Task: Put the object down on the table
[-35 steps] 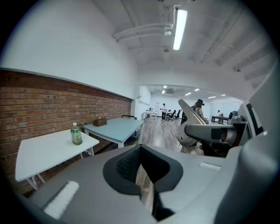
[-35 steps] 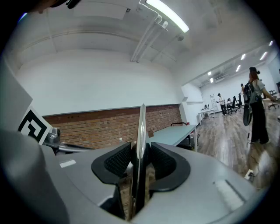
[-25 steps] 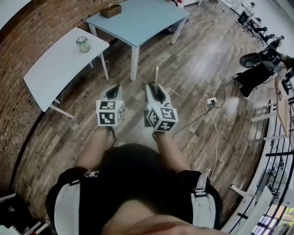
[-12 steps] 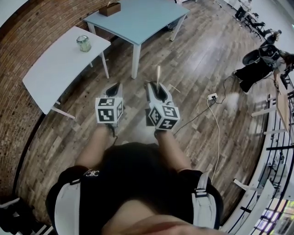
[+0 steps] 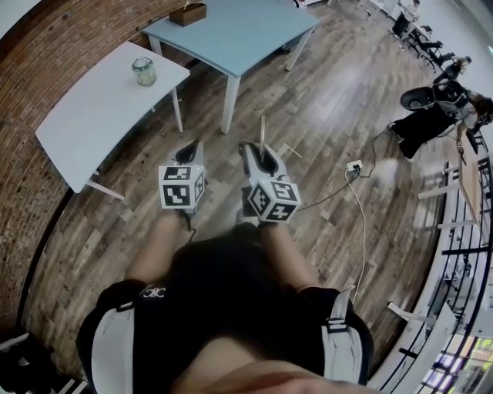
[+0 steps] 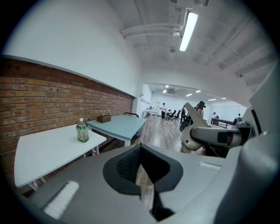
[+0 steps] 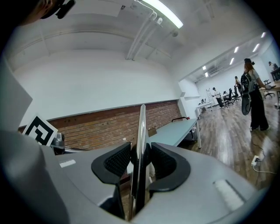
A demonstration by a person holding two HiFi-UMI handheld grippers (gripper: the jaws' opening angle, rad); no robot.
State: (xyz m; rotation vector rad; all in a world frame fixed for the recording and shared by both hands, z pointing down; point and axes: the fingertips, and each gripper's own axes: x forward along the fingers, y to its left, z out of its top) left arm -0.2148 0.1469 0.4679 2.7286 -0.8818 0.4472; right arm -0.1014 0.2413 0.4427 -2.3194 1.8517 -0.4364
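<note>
My right gripper is shut on a thin, pale flat strip that sticks up and forward out of its jaws. In the right gripper view the strip stands edge-on, pinched between the two black pads of the right gripper. My left gripper hangs beside it over the wooden floor, shut with nothing in it; its pad tips meet in the left gripper view. Ahead stand a white table and a light blue table.
A green bottle stands on the white table, and a brown box on the blue one. A white cable and socket lie on the floor to the right. People and office chairs are at the far right, by a railing.
Almost nothing differs. The view has shifted slightly and both grippers keep their pose, the right one still gripping the strip.
</note>
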